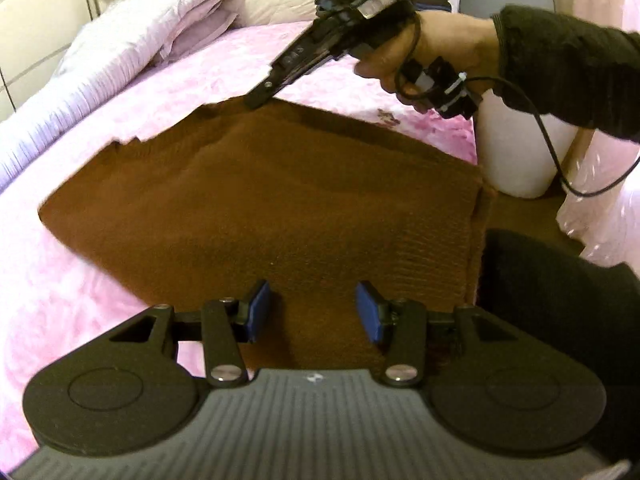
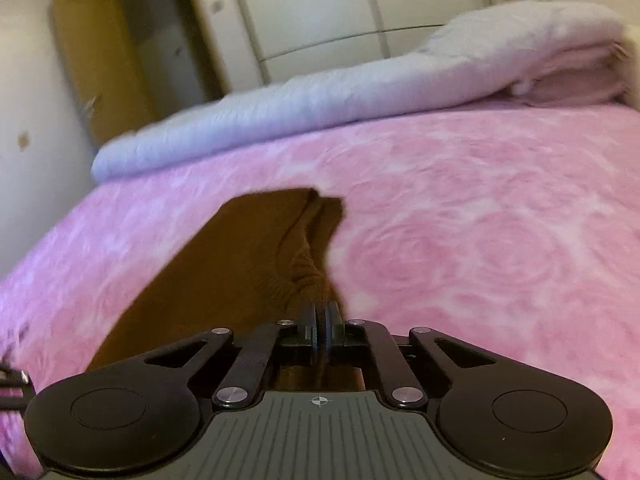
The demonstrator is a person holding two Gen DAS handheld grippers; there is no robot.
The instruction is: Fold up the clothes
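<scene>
Right wrist view: motion blur smears the door point(image 2: 100, 60) and wardrobe point(image 2: 312, 12) behind the bed; detail unreadable. The brown garment point(image 2: 224, 264) runs under the right gripper point(image 2: 320, 332), near portion concealed. Left wrist view: the garment's near edge is hidden by the left gripper point(image 1: 316, 316). The white container point(image 1: 516, 152) is partly covered by a dark sleeve point(image 1: 568, 68).

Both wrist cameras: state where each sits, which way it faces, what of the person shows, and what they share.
Left wrist: on the left gripper, angled down at the brown sweater; shows its open jaws, the right gripper, a hand.
Right wrist: on the right gripper, facing across the bed; jaws shut on the sweater's edge.
Shared: sweater, pink bedspread, white duvet.
</scene>
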